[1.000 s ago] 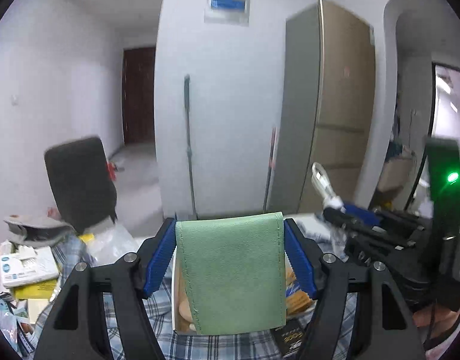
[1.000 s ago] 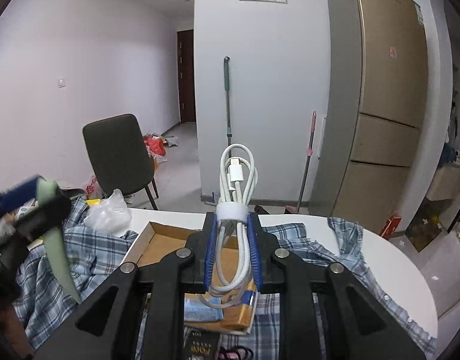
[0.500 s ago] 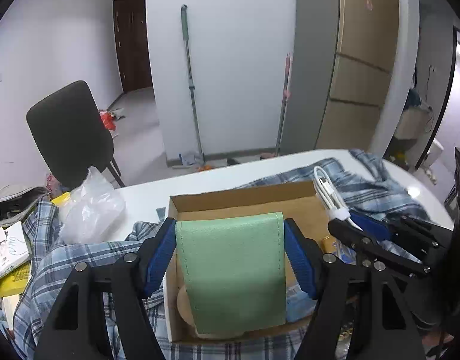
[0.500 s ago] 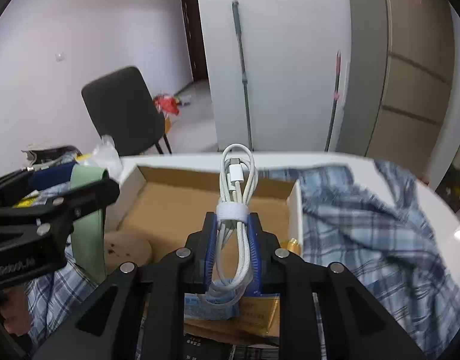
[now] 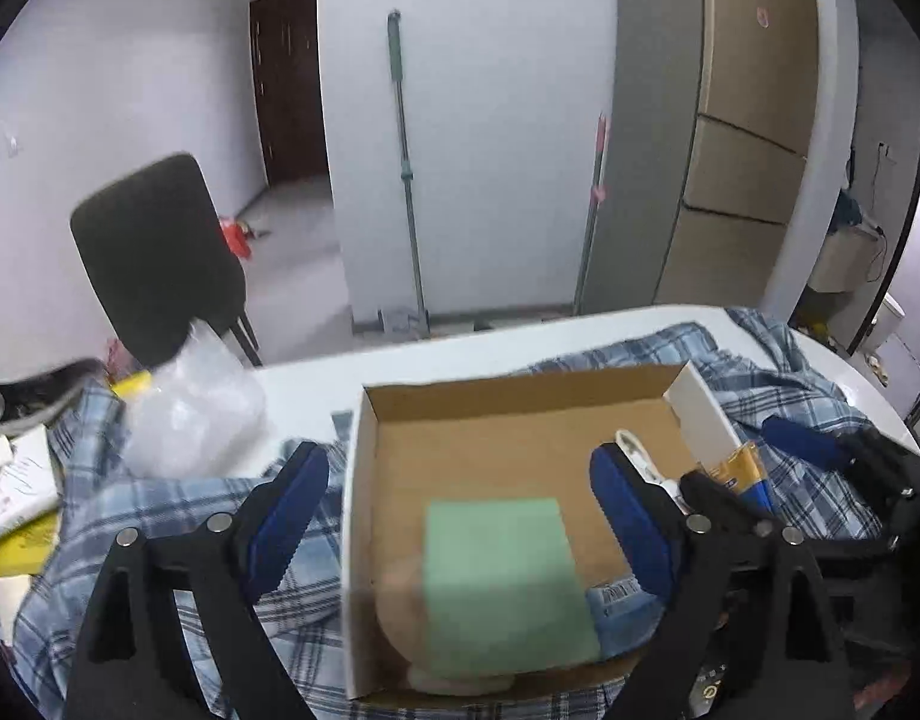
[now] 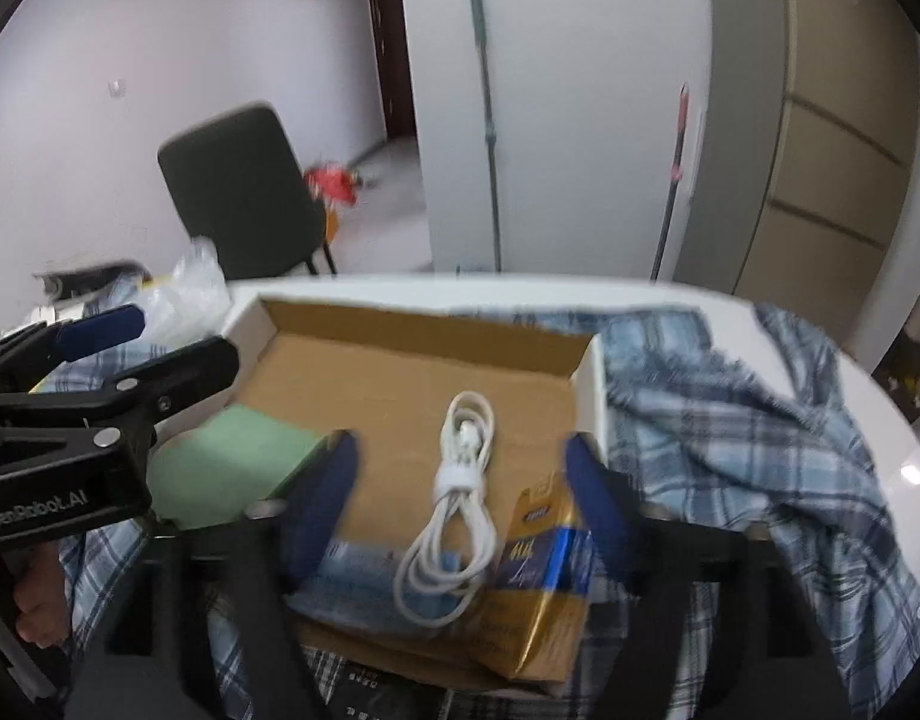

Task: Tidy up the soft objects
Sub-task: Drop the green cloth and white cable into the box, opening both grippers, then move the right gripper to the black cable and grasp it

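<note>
Green pouch [image 5: 508, 582]: flat, rectangular | coiled white cable [image 6: 453, 510] | cardboard box [image 5: 520, 414]

Quick count around the one cardboard box [image 6: 589, 372]: one green pouch [image 5: 508, 582], one white cable bundle [image 6: 456, 498], one yellow-blue packet [image 6: 541, 564] inside it, one plaid shirt [image 6: 730, 432] underneath, one chair [image 6: 237, 192] behind.

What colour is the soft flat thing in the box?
Light green pouch; clearest in the left wrist view.
</note>
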`<state>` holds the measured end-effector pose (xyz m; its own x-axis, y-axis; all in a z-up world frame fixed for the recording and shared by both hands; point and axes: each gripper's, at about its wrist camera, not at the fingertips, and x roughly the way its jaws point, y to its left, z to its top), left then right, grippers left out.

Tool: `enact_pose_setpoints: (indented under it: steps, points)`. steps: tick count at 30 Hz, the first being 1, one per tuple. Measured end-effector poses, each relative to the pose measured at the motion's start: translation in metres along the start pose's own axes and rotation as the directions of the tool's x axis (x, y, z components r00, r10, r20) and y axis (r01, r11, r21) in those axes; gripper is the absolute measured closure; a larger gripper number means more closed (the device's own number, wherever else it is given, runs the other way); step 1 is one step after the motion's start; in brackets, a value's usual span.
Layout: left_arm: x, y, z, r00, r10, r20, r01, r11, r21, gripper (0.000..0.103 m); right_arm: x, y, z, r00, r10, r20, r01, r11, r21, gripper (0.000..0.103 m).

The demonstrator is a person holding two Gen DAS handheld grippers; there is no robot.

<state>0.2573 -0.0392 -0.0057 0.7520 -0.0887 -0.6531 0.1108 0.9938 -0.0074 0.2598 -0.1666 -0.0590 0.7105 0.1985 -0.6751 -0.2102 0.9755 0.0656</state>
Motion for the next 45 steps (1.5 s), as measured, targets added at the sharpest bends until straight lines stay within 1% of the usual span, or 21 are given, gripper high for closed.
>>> enact_pose_setpoints:
  steps: [2, 4, 7, 10, 11, 12, 15, 17, 21, 23, 26, 29, 30, 31, 34, 35, 36, 37, 40, 43, 45]
  points:
    - [-0.011, 0.001, 0.002, 1.000, -0.003, 0.024, 0.003, 1.000, -0.010, 0.012, -0.011, 0.000, 0.006, 0.999, -0.018, 0.026, 0.019, 1.000, -0.014, 0.031]
    - [-0.033, 0.002, 0.004, 0.996, -0.013, 0.085, 0.014, 1.000, -0.018, 0.012, -0.024, -0.001, 0.011, 0.998, -0.014, 0.054, 0.015, 1.000, -0.013, 0.031]
    - [-0.071, -0.004, 0.006, 0.983, -0.008, 0.185, 0.007, 1.000, 0.004, 0.012, -0.049, -0.002, 0.020, 0.995, -0.007, 0.099, 0.007, 1.000, -0.001, 0.031]
    - [-0.112, -0.012, 0.003, 0.956, -0.011, 0.293, 0.007, 1.000, 0.015, 0.010, -0.079, -0.002, 0.025, 0.989, -0.003, 0.150, 0.003, 1.000, -0.001, 0.031]
    - [-0.126, -0.014, 0.000, 0.944, -0.019, 0.330, 0.016, 1.000, 0.011, 0.007, -0.091, -0.002, 0.026, 0.985, -0.002, 0.171, 0.003, 1.000, -0.005, 0.031]
    - [-0.137, -0.016, -0.001, 0.935, -0.026, 0.353, 0.026, 1.000, 0.006, 0.000, -0.101, -0.002, 0.025, 0.982, -0.003, 0.189, 0.004, 1.000, -0.007, 0.031]
    - [-0.166, -0.021, -0.013, 0.906, -0.061, 0.418, 0.062, 0.998, 0.012, 0.000, -0.130, -0.003, 0.018, 0.973, 0.003, 0.231, 0.001, 1.000, -0.017, 0.031]
    - [-0.175, -0.025, -0.020, 0.902, -0.079, 0.425, 0.075, 0.997, 0.027, 0.000, -0.146, -0.006, 0.009, 0.966, 0.001, 0.258, 0.006, 1.000, -0.025, 0.029]
    - [-0.185, -0.028, -0.041, 0.903, -0.110, 0.416, 0.104, 0.994, 0.037, 0.000, -0.162, -0.013, -0.015, 0.963, -0.007, 0.269, 0.014, 1.000, -0.023, 0.028]
    - [-0.187, -0.031, -0.050, 0.902, -0.138, 0.408, 0.119, 0.990, 0.073, 0.000, -0.163, -0.018, -0.029, 0.965, -0.009, 0.262, 0.014, 1.000, -0.015, 0.028]
    - [-0.194, -0.037, -0.065, 0.895, -0.133, 0.425, 0.098, 0.990, 0.102, 0.000, -0.160, -0.024, -0.047, 0.969, 0.000, 0.246, 0.002, 1.000, -0.009, 0.028]
    - [-0.192, -0.039, -0.075, 0.885, -0.163, 0.435, 0.124, 0.985, 0.116, 0.000, -0.150, -0.028, -0.059, 0.973, -0.005, 0.232, 0.009, 1.000, -0.016, 0.028]
    - [-0.189, -0.039, -0.075, 0.888, -0.166, 0.429, 0.129, 0.985, 0.115, 0.000, -0.145, -0.029, -0.062, 0.974, -0.010, 0.224, 0.015, 1.000, -0.020, 0.028]
    - [-0.184, -0.038, -0.076, 0.895, -0.165, 0.415, 0.129, 0.985, 0.114, 0.000, -0.142, -0.028, -0.064, 0.977, -0.013, 0.215, 0.018, 1.000, -0.022, 0.028]
    - [-0.171, -0.033, -0.081, 0.902, -0.165, 0.399, 0.134, 0.985, 0.105, 0.000, -0.131, -0.033, -0.070, 0.984, -0.015, 0.178, 0.021, 0.999, -0.027, 0.028]
    - [-0.166, -0.032, -0.083, 0.906, -0.162, 0.390, 0.131, 0.986, 0.104, 0.000, -0.126, -0.033, -0.071, 0.987, -0.030, 0.155, 0.036, 0.999, -0.030, 0.029]
    - [-0.158, -0.031, -0.084, 0.915, -0.155, 0.373, 0.125, 0.987, 0.103, 0.000, -0.120, -0.034, -0.073, 0.991, -0.041, 0.131, 0.046, 0.998, -0.031, 0.034]
    - [-0.154, -0.030, -0.085, 0.920, -0.152, 0.361, 0.123, 0.987, 0.103, 0.000, -0.116, -0.036, -0.075, 0.993, -0.033, 0.114, 0.037, 0.999, -0.030, 0.039]
    - [-0.143, -0.026, -0.088, 0.928, -0.147, 0.343, 0.122, 0.988, 0.092, 0.000, -0.098, -0.035, -0.080, 0.999, -0.017, 0.045, 0.019, 0.999, -0.043, 0.051]
    - [-0.133, -0.023, -0.093, 0.937, -0.143, 0.319, 0.124, 0.989, 0.079, 0.000, -0.086, -0.035, -0.086, 1.000, -0.011, 0.000, 0.011, 0.999, -0.053, 0.055]
    - [-0.126, -0.022, -0.097, 0.943, -0.143, 0.302, 0.128, 0.989, 0.070, 0.000, -0.081, -0.034, -0.089, 0.999, 0.020, -0.035, -0.021, 0.999, -0.050, 0.055]
